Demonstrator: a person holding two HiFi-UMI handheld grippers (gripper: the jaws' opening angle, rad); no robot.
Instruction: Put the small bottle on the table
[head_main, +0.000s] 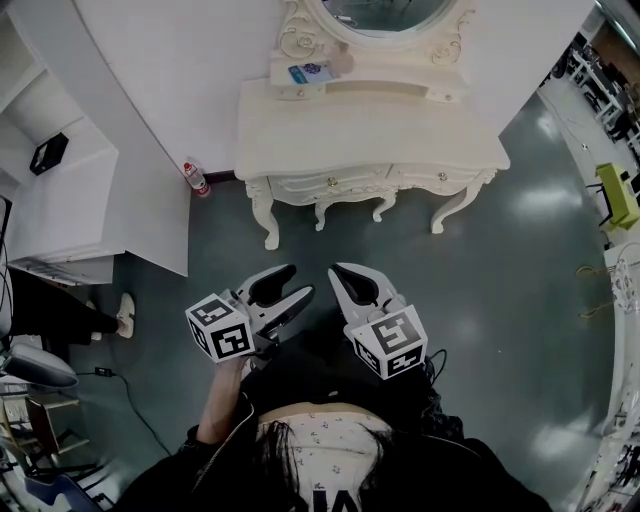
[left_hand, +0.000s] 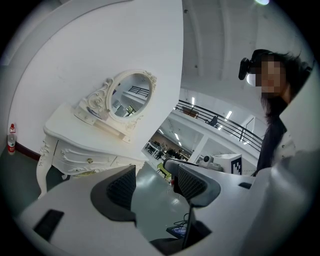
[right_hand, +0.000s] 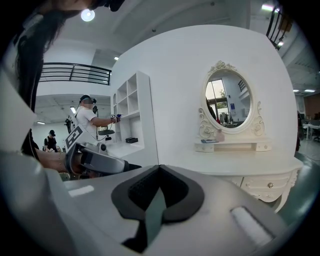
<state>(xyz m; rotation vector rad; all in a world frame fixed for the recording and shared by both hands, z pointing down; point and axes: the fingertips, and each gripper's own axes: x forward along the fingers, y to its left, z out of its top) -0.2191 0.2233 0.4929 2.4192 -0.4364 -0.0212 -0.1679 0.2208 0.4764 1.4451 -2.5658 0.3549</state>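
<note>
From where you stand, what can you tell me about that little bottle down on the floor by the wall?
The small bottle looks like clear plastic with a red band of label around it; its cap is too small to make out, and so is how full it is. It stands upright on the dark floor, right at the foot of the white wall, a little way left of the dressing table and its front leg. Only the floor touches it, and perhaps the wall behind it.
</note>
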